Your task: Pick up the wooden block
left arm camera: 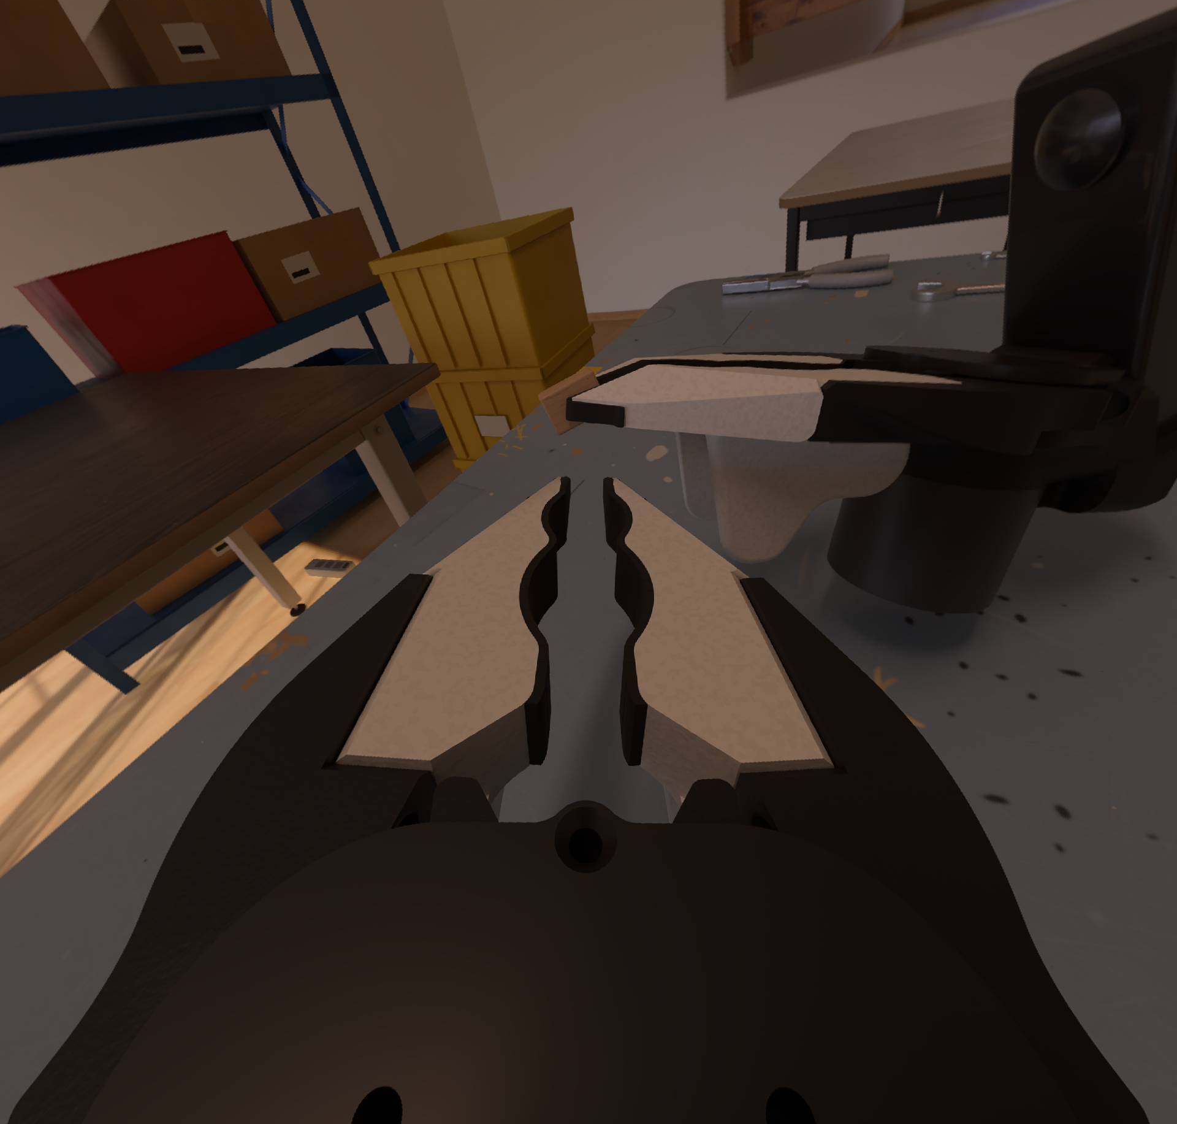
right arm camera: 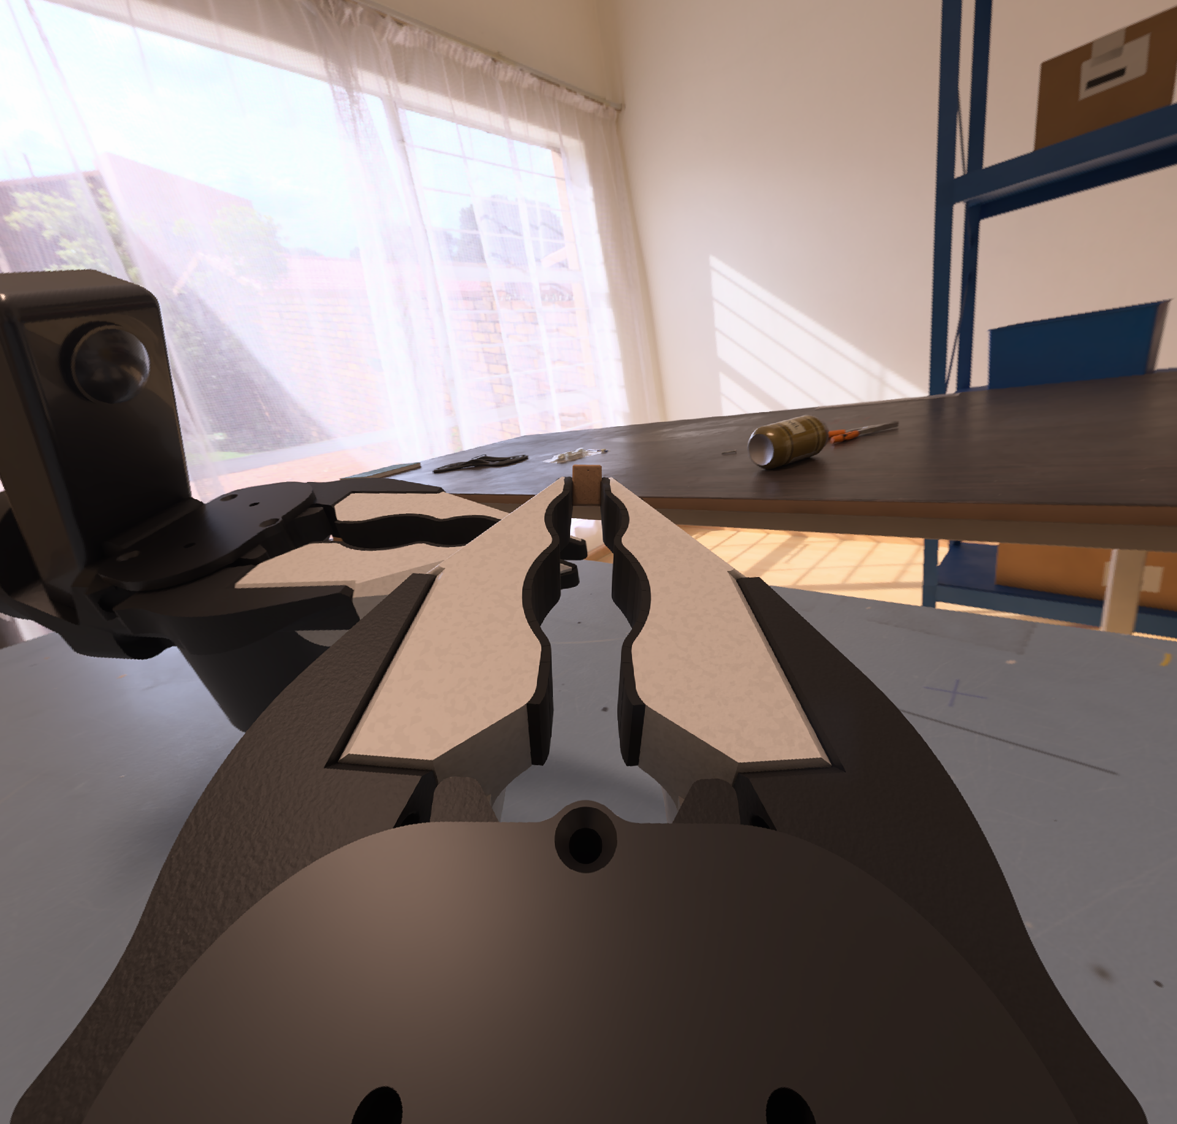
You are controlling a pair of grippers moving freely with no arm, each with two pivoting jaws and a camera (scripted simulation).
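Note:
The wooden block (right arm camera: 586, 480) is a small tan cube. My right gripper (right arm camera: 586, 496) is shut on it at the fingertips and holds it above the grey table (right arm camera: 891, 743). In the left wrist view the right gripper (left arm camera: 589, 392) reaches in sideways from the right, with the block (left arm camera: 553, 410) sticking out past its tips near the table's edge. My left gripper (left arm camera: 584, 487) hovers low over the grey table (left arm camera: 955, 775) just below the block. Its fingers stand a narrow gap apart with nothing between them. In the right wrist view the left gripper (right arm camera: 573, 559) sits at left, partly hidden.
A yellow crate (left arm camera: 490, 316) stands beyond the table edge. A dark table (left arm camera: 191, 469) and blue shelving (left arm camera: 159, 99) with boxes are at left. Pliers (left arm camera: 821, 275) and a wrench (left arm camera: 949, 291) lie at the grey table's far end. A can (right arm camera: 786, 440) lies on the dark table.

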